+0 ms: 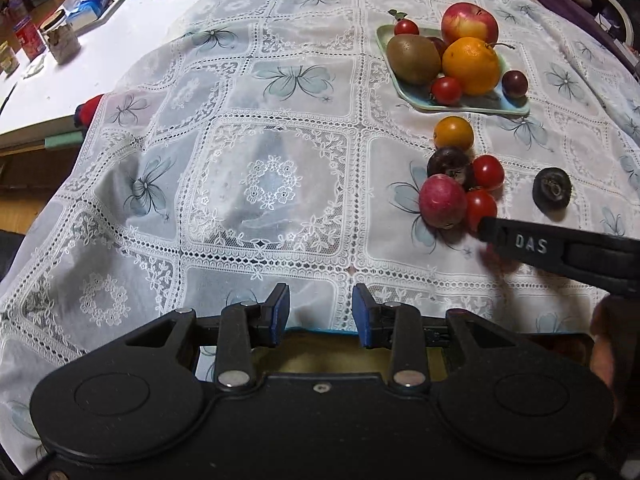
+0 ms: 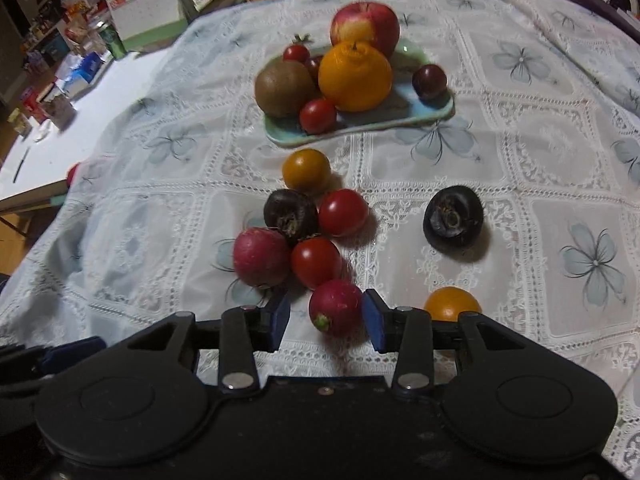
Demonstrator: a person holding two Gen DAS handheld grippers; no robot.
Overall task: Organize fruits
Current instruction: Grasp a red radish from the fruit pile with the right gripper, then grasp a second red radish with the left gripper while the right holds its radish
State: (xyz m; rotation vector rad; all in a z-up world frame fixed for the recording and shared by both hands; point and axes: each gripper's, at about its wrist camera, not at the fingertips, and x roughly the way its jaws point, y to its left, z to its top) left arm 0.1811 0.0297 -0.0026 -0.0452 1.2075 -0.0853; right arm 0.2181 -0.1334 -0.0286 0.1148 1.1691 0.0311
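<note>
A pale green tray (image 2: pixel 360 128) (image 1: pixel 472 107) holds an apple (image 2: pixel 365 24), an orange (image 2: pixel 355 77), a kiwi (image 2: pixel 285 88), cherry tomatoes and a dark plum. In front of it loose fruit lies on the cloth: a yellow tomato (image 2: pixel 306 171), red tomatoes (image 2: pixel 343 212), two dark round fruits (image 2: pixel 453 217) and a pink radish (image 2: pixel 261 257). My right gripper (image 2: pixel 326 318) is open, with its jaws on either side of a second pink radish (image 2: pixel 336 307). My left gripper (image 1: pixel 320 311) is open and empty over bare cloth, left of the pile.
A white lace tablecloth (image 1: pixel 256 168) covers the table. A white side table (image 1: pixel 80 64) at the left carries boxes, a can and jars. Another yellow tomato (image 2: pixel 452 303) lies just right of my right gripper.
</note>
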